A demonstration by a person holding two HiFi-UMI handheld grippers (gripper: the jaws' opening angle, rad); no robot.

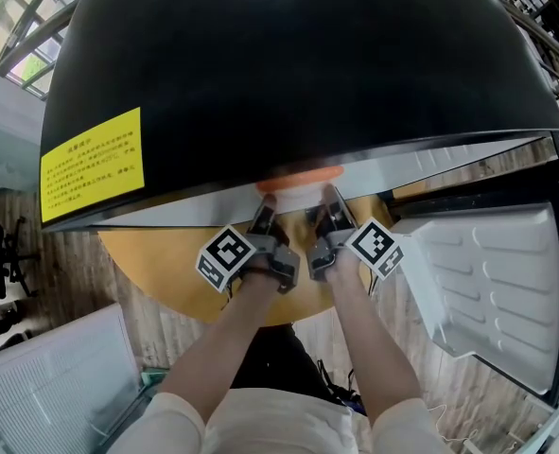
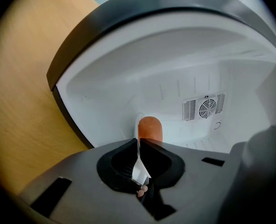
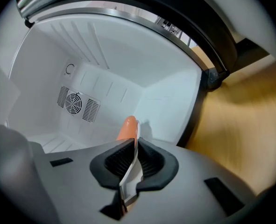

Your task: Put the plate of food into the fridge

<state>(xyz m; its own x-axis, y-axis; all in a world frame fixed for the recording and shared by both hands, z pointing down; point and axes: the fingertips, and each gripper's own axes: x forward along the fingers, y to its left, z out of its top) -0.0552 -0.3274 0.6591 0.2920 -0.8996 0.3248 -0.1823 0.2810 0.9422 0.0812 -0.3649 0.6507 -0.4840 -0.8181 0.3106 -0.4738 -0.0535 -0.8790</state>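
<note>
A white plate with an orange sausage on it sits just under the black fridge top, at the mouth of the open fridge. My left gripper is shut on the plate's near rim, and my right gripper is shut on the rim beside it. In the left gripper view the thin rim stands between the closed jaws of the left gripper, with the sausage beyond. The right gripper clamps the rim likewise, sausage ahead. Most of the plate is hidden.
The white fridge interior has a fan vent on its back wall. The fridge door hangs open at the right with moulded shelves. A round wooden table lies under the grippers. A yellow label is on the fridge top.
</note>
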